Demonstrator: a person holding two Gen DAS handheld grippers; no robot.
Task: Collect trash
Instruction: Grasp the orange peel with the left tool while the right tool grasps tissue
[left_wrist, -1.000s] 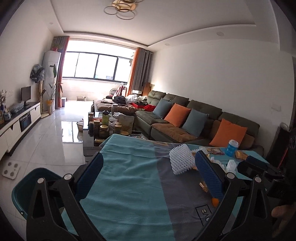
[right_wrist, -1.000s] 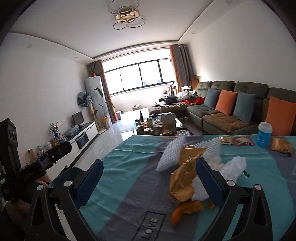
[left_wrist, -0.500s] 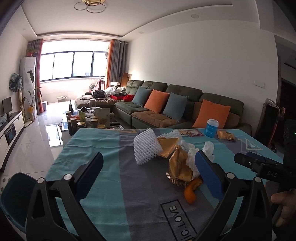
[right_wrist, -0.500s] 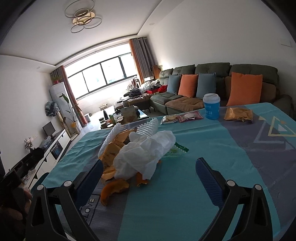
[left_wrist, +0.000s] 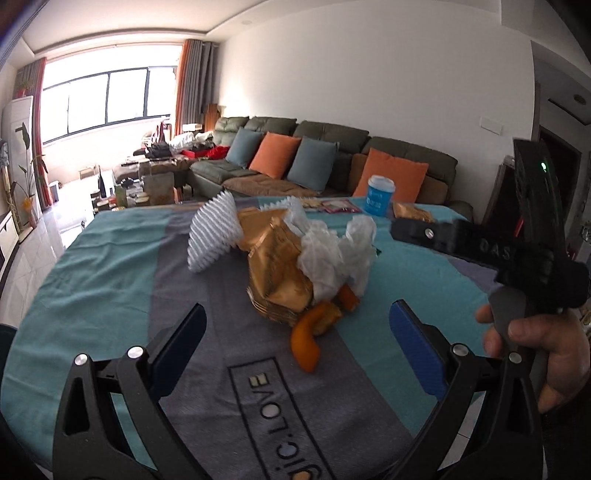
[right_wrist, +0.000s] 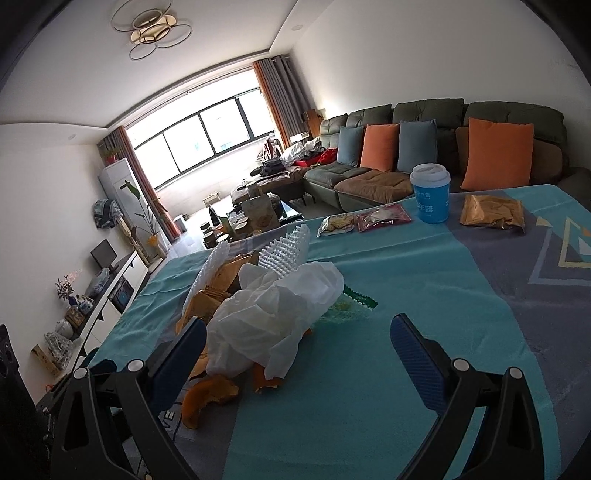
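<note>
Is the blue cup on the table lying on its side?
No, the blue cup stands upright with its white lid on top, beside a gold snack bag on the tablecloth.

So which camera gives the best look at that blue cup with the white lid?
The right wrist view: the blue cup stands large and unobstructed on the tablecloth, its white lid and print visible. The left wrist view shows the same cup smaller, far behind the trash pile.

One blue cup (right_wrist: 430, 193), two foam nets (left_wrist: 212, 230), four sofa cushions (right_wrist: 496, 152).
</note>
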